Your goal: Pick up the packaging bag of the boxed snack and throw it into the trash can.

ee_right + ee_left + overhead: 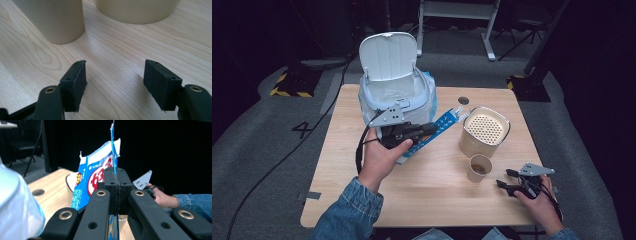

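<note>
Torn blue-and-white snack wrapper (96, 176) sat pinched flat between the left gripper (116, 182) jaws, held above the bench beside the white lidded bin (394, 85), lid up. Right gripper (115, 83) rested low on the light wooden bench (432, 195), jaws wide apart, nothing between them, near the small paper cup (479, 168) and beige perforated-top canister (484, 132).

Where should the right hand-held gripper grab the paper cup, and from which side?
Grip the paper cup across its lower wall, coming in level from the person's side. It stands upright, seems to hold liquid, and the right hand-held gripper already faces it with jaws open. Stay off the rim; the beige canister stands close behind.
</note>
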Demonstrator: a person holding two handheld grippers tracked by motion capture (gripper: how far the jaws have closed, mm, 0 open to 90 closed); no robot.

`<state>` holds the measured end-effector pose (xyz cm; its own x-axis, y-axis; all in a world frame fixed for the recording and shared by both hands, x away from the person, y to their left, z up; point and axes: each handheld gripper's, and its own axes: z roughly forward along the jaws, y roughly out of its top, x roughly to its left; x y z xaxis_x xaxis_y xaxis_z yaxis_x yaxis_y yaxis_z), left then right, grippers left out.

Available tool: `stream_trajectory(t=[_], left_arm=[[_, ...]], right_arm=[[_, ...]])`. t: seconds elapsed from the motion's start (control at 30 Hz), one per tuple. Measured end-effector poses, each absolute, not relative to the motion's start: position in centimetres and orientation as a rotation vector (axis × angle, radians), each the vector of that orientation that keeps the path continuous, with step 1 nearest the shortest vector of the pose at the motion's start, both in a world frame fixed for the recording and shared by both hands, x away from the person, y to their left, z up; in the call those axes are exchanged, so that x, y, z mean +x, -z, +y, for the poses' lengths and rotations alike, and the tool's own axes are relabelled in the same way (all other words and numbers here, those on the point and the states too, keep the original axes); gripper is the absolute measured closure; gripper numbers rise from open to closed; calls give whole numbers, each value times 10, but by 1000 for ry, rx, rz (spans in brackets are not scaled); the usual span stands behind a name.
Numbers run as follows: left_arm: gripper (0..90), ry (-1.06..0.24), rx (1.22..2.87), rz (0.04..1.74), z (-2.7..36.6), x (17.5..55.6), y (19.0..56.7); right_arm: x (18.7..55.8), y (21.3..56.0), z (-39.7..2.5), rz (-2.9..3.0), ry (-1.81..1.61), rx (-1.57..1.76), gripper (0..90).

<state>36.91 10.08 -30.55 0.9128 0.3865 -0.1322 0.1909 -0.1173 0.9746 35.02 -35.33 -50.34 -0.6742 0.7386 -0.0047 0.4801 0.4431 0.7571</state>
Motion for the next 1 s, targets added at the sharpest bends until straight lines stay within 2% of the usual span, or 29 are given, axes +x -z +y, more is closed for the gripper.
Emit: stream_trajectory(t=[1.0], left_arm=[[892, -313, 1610, 399, 109, 401, 202]], right_arm=[[350, 503, -353, 2361, -1075, 1039, 356]])
